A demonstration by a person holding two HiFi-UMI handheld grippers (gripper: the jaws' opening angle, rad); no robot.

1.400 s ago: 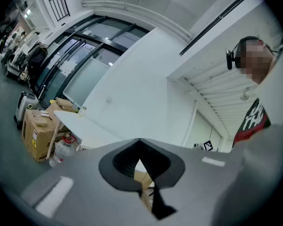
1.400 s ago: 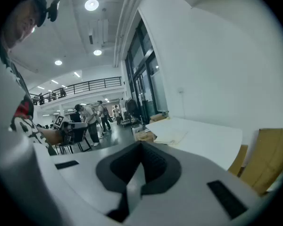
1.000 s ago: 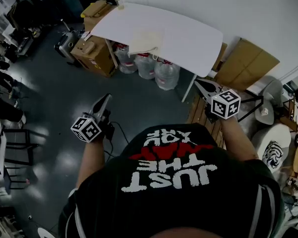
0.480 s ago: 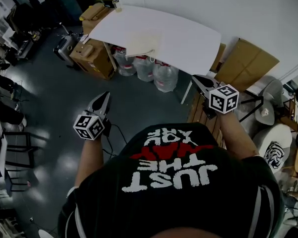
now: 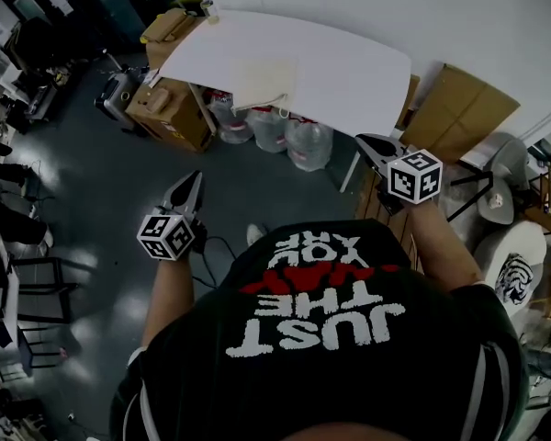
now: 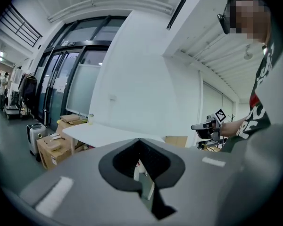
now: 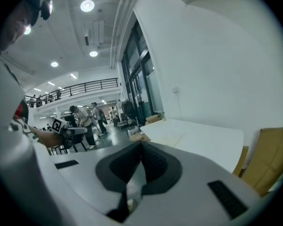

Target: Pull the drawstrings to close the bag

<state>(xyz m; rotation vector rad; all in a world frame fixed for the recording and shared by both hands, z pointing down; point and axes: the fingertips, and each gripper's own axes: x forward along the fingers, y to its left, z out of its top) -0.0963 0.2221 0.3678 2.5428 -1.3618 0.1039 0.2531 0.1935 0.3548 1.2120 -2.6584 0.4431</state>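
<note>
Bag [image 5: 264, 81] sits flat on the white table [image 5: 358, 72], well apart from both grippers, drawstrings look untouched; left gripper [image 5: 195, 180] and right gripper [image 5: 364, 142] both have jaws fully together, holding nothing, up in the air, so I'd say not started.

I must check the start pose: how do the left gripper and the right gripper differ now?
The left gripper shows over dark floor; the right gripper shows by the table edge. The left gripper points up-right in the head view, the right gripper up-left. Both are shut, empty, away from the bag.
</note>
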